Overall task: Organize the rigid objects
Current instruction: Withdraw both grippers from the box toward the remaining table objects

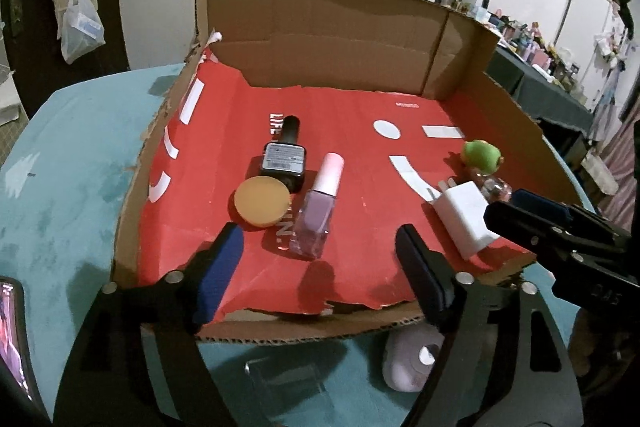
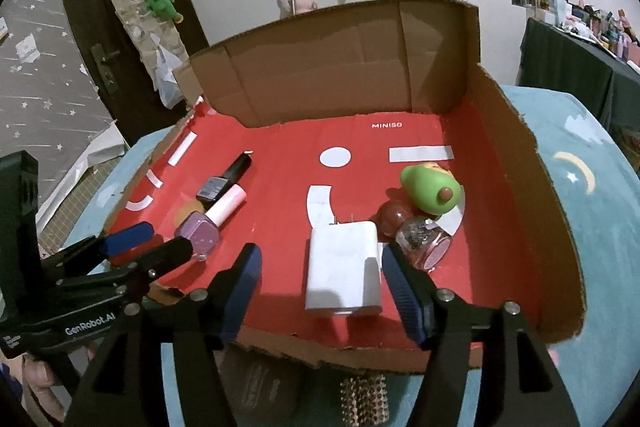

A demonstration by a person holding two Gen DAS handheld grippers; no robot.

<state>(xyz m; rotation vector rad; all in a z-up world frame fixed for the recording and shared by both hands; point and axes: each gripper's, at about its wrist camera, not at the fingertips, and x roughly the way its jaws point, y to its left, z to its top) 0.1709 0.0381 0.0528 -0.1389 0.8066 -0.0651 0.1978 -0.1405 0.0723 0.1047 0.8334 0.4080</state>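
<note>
Fingers of the left gripper [image 1: 318, 259] and right gripper [image 2: 322, 287] stand apart, empty, above the lilac bottle [image 1: 313, 223] and white charger [image 2: 344, 269]; both look placed, so next comes fetching another item.

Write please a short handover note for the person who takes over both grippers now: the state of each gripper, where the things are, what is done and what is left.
Left gripper: open, holding nothing; the purple nail polish bottle lies just ahead of it.
Right gripper: open; the white charger lies between the fingers, not clamped.
In the cardboard tray: left group is the black bottle, orange round lid and purple bottle; right group is the charger, avocado toy, red ball and small glass jar.
Done: these seven lie in the tray.
Left: a pale round object and a studded item are on the blue table in front of the tray, probably next.
</note>
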